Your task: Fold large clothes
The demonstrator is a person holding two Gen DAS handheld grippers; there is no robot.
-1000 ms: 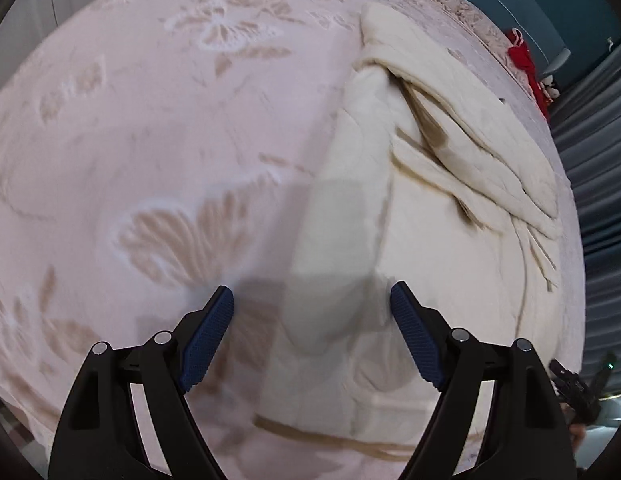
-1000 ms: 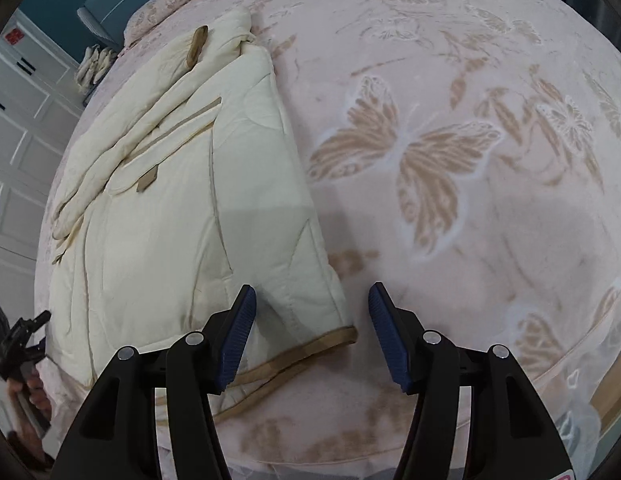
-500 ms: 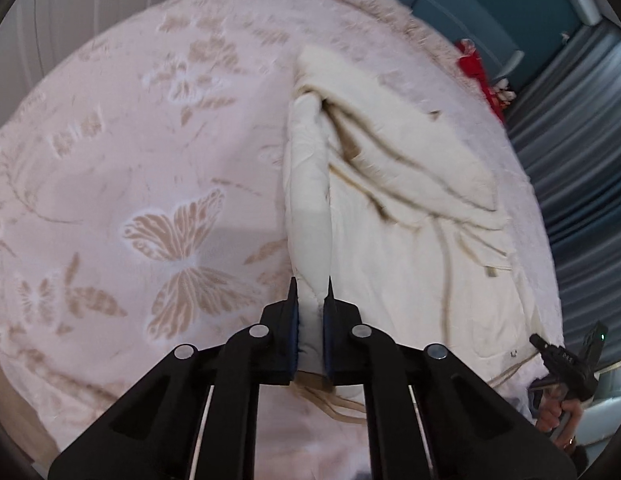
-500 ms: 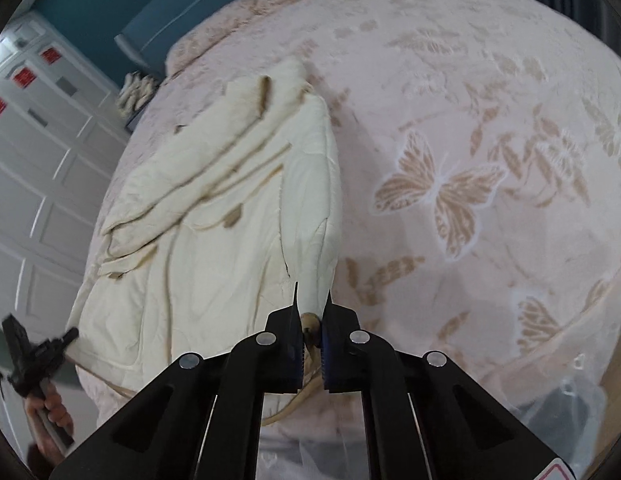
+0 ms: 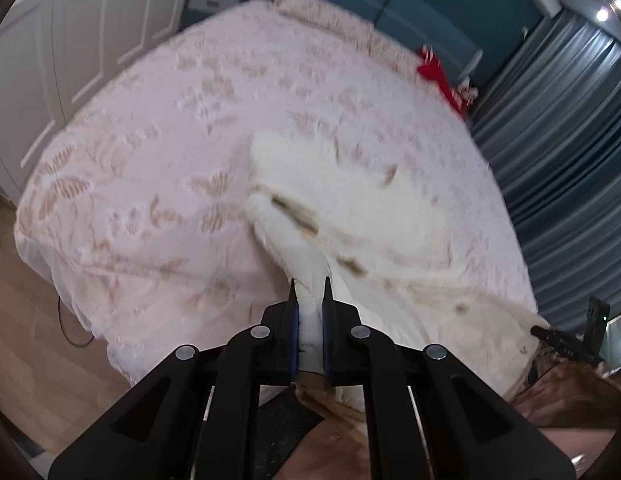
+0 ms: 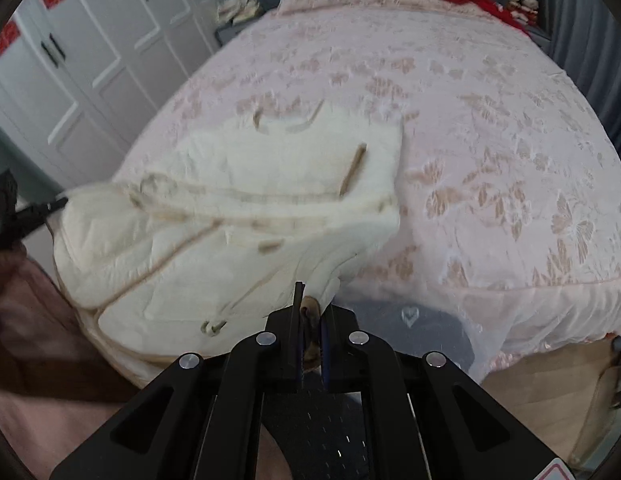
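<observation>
Cream padded coat (image 6: 238,200) on bed (image 6: 490,128), soft, bulky, probably light; left gripper (image 5: 309,288) and right gripper (image 6: 310,300) clench its hem corners, best hold.

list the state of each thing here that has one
left gripper: shut on the cream garment's hem
right gripper: shut on the garment's tan-trimmed corner
cream garment: near edge lifted, the rest lying rumpled on the bed
wardrobe doors: closed
</observation>
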